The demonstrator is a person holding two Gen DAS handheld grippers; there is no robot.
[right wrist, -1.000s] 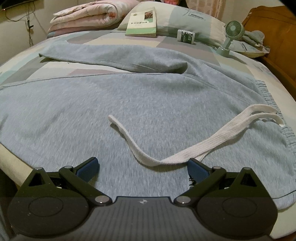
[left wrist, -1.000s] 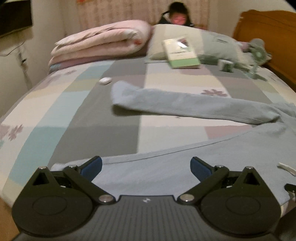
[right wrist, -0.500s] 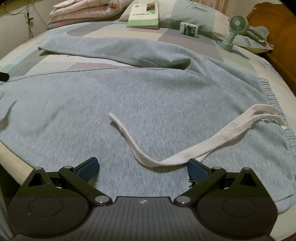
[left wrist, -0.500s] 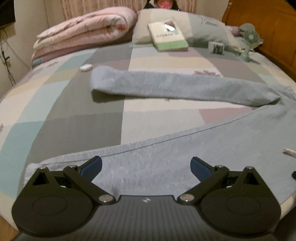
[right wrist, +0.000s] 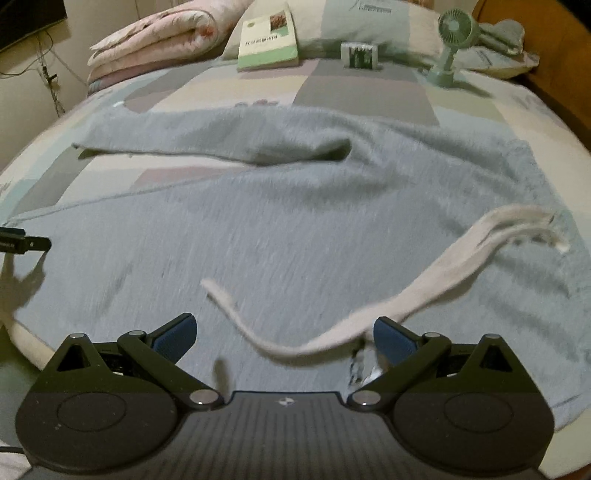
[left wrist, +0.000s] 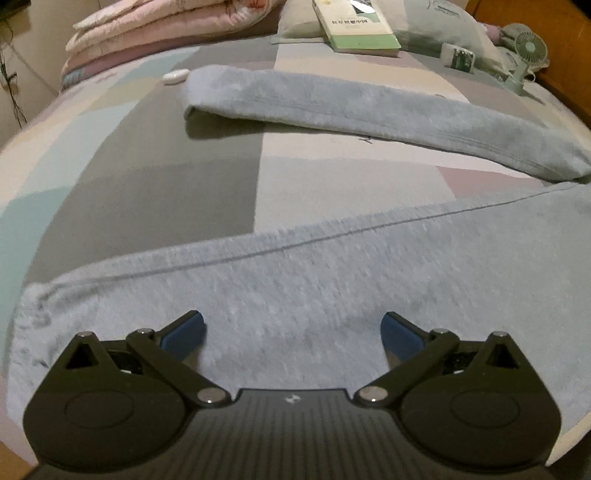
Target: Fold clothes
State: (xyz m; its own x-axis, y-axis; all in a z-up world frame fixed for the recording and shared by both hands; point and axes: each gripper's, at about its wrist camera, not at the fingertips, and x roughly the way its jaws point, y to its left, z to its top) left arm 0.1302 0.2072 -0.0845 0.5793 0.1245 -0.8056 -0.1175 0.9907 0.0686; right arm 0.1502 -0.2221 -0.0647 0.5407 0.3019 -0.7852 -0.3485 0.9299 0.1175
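Observation:
Light blue sweatpants [right wrist: 295, 229] lie spread flat across a patchwork bed. In the left wrist view the near leg [left wrist: 314, 295] runs under my left gripper [left wrist: 293, 332], which stands open just above the leg's cuff end. The far leg [left wrist: 369, 107] stretches across the bed behind it. In the right wrist view my right gripper [right wrist: 282, 338] is open over the waist area, with the white drawstring [right wrist: 406, 295] curling between its fingertips, not clamped. The left gripper's tip [right wrist: 26, 243] shows at the left edge of that view.
At the head of the bed lie a folded pink quilt [left wrist: 166, 33], a green book [right wrist: 267, 40], pillows, a small box [right wrist: 360, 55] and a green handheld fan [right wrist: 448, 48]. A small white case [left wrist: 175, 76] lies near the far cuff. A wooden headboard stands at the right.
Both grippers have moved forward and lower over the sweatpants. The left one now sits over the near leg's cuff end. Both stay open.

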